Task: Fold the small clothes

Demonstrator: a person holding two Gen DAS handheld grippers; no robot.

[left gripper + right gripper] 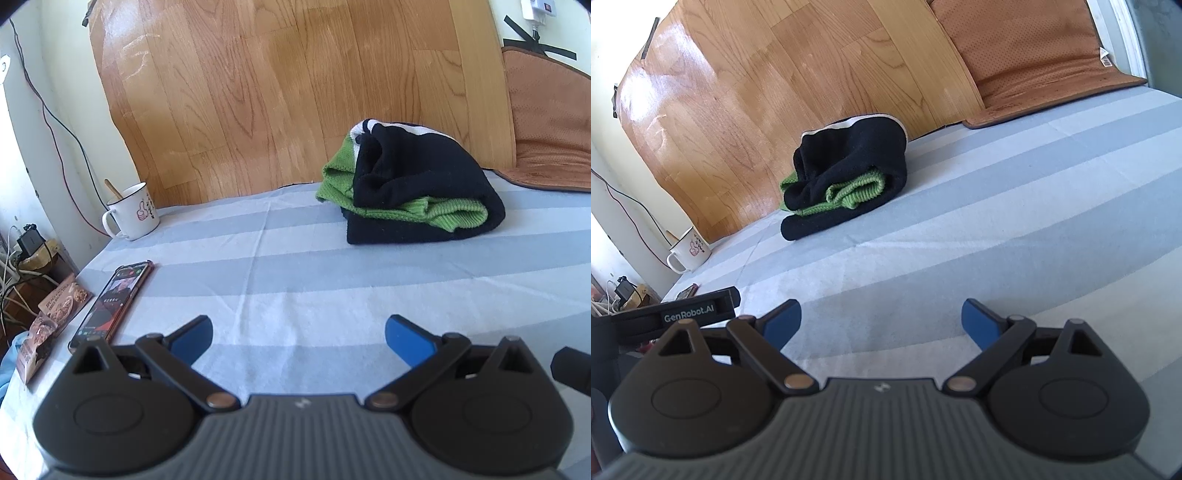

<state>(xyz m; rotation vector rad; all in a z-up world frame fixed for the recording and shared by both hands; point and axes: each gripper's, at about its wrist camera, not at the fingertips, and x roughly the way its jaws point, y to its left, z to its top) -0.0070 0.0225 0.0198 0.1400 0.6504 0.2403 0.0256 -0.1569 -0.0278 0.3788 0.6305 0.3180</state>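
At far left an enamel mug (135, 212) and, nearer, a smartphone (110, 301) sit on the striped sheet (295, 258) by its edge; a wide sweep of cloth risks knocking them off. The left gripper (298, 341) and right gripper (881, 321) hover spread and empty, well short of the black-and-green knit garment (417, 188) bundled far right of centre. Judged risk: its thick, layered folds may be pinched unevenly, dragging the bundle.

We are seeing a folded knit garment (417, 184) showing black, bright green ribbing and a white band. We are looking at a bed sheet (332, 266) carrying wide pale blue and white stripes. We are noting a white enamel mug (133, 212) bearing a pink thumbs-up drawing, and a wood-grain brown board (277, 92) behind. Both grippers' blue fingertip pads (783, 321) are showing against black bodies.
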